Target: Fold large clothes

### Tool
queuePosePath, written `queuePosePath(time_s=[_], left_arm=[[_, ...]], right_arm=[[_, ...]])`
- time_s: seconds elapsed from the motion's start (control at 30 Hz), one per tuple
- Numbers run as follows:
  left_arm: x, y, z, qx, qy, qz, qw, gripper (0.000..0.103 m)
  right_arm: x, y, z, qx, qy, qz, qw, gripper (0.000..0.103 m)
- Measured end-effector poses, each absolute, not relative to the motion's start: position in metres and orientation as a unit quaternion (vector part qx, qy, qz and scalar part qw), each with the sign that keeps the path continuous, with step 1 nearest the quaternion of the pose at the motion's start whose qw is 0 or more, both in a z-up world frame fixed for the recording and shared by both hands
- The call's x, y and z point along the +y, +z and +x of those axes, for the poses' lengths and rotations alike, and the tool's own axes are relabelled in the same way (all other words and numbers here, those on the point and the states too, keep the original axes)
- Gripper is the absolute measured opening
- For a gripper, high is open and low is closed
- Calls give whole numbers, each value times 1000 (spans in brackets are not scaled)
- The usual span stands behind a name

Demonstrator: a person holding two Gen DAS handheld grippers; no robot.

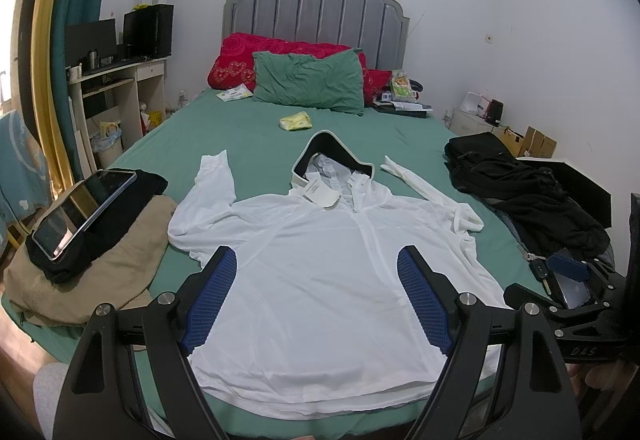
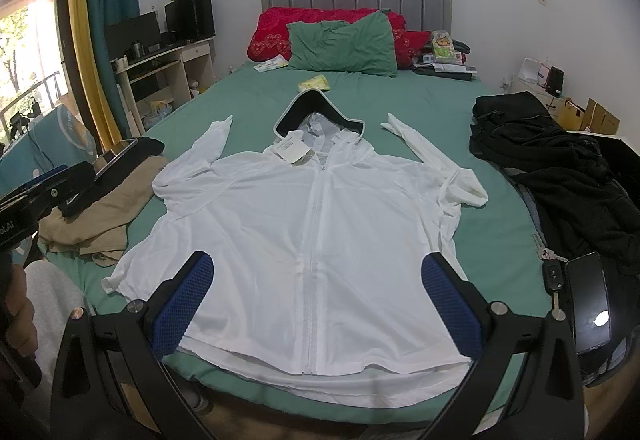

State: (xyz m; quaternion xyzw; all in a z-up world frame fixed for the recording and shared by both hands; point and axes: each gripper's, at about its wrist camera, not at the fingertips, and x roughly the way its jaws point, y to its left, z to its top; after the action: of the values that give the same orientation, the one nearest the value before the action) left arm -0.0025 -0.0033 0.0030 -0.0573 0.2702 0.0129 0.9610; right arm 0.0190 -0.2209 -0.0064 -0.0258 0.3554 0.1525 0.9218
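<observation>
Right now the white hooded jacket (image 2: 312, 240) lies flat, zipped, front up on the green bed (image 2: 496, 224), hood toward the pillows (image 1: 310, 83), sleeves spread. My left claw (image 1: 316, 298) and right claw (image 2: 316, 304) both hover wide open above its hem, holding nothing. Black clothes (image 2: 560, 175) lie at the right, tan clothes (image 1: 80, 280) at the left.

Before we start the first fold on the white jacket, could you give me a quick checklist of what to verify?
1. white jacket spread flat, front up, zipper closed: ok.
2. Both sleeves clear of other things: ok; the right sleeve is bent back on itself.
3. left gripper open and empty: ok.
4. right gripper open and empty: ok.
5. paper tag tucked away: not ok, it lies on the collar.
6. car key and phone clear of the hem: ok, close beside it.
</observation>
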Motion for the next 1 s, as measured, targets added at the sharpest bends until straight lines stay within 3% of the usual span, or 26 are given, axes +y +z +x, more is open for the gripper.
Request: queuePosePath(time_s=[1.0], left_arm=[[-8, 8, -4, 268, 14, -58, 962, 85]], right_arm=[[-220, -3, 18, 353, 154, -26, 922, 102]])
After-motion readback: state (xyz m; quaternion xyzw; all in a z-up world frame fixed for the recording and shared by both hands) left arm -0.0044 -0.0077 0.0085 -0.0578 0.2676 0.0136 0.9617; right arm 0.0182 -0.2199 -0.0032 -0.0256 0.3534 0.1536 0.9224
